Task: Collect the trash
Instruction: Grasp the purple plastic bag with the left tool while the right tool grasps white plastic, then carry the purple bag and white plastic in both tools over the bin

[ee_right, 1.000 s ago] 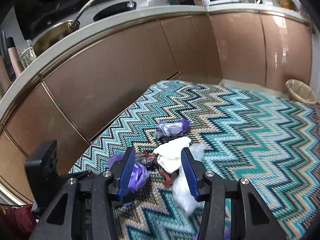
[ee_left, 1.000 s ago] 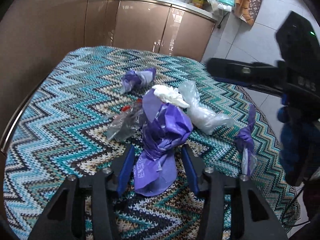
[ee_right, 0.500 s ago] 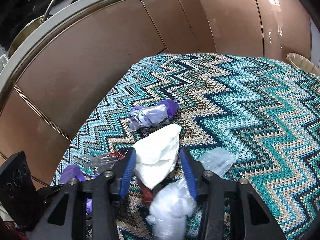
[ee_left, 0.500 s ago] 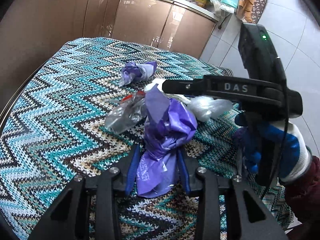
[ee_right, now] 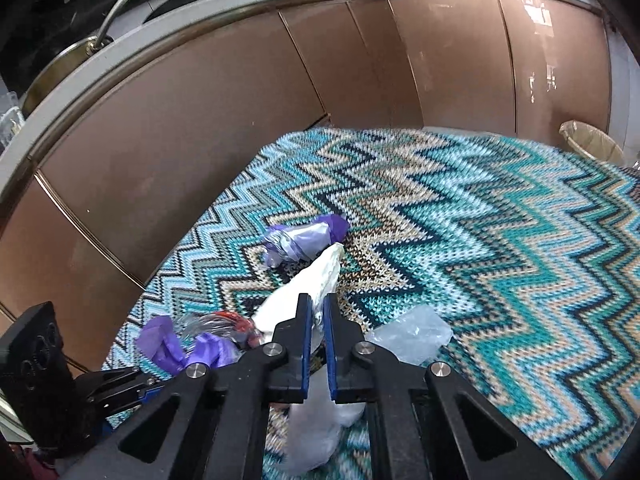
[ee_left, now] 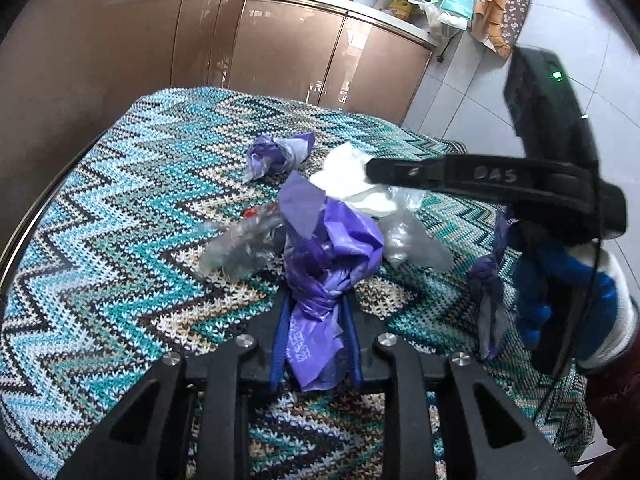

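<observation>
Desk (ee_left: 100, 216), zigzag knit cover in teal, cream and black.

- Left claw (ee_left: 316, 312): jaws closing, the pads pressing a crumpled purple bag (ee_left: 324, 264) at its knotted neck, 6 o'clock of the trash heap.
- Right claw (ee_right: 315, 320): jaws clamped on a white crumpled wrapper (ee_right: 308, 280), 12 o'clock of the purple bag in the left view.
- Clear wrapper with red print (ee_left: 240, 240): 9 o'clock of the purple bag, touching it.
- Clear plastic bag (ee_left: 408, 240): 3 o'clock.
- Small purple-and-white wad (ee_left: 276, 154): 12 o'clock, apart.
- Purple strip (ee_left: 488, 292): near the desk's right edge.
- Wastebasket (ee_right: 592, 146): beyond the desk's far corner in the right view.
</observation>
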The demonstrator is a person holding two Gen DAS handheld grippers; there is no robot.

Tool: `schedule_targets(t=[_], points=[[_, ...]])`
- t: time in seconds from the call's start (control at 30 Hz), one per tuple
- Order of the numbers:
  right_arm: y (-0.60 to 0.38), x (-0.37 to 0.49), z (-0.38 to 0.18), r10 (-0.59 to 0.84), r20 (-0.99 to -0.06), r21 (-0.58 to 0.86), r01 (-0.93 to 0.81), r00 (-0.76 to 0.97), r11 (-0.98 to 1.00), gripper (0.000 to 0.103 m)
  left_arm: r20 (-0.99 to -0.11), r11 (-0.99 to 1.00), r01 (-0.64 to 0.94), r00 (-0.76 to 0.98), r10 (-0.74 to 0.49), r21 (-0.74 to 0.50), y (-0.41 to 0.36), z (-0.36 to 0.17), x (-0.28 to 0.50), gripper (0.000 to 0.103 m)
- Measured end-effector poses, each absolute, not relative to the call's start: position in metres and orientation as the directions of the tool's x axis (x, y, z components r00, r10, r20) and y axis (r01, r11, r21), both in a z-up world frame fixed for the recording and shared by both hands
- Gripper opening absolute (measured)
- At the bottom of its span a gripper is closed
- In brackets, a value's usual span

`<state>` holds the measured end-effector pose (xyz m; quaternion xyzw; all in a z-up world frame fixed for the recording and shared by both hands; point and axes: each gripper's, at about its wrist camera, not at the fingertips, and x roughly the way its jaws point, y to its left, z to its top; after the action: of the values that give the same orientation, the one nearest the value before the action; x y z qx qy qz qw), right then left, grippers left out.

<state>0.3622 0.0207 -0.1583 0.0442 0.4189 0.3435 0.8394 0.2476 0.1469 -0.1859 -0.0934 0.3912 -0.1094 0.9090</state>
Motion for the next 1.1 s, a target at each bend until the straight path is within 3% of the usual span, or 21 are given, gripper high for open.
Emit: schedule_targets(t=[1.1], points=[[-0.091,0.175,-0.008,0.579,-0.422,0.260,-0.518,0.698,0.815,0.006,-0.501,0.961,0.178,0.825,-0.262,-0.209,0.131,-0.062,0.111,0.020]])
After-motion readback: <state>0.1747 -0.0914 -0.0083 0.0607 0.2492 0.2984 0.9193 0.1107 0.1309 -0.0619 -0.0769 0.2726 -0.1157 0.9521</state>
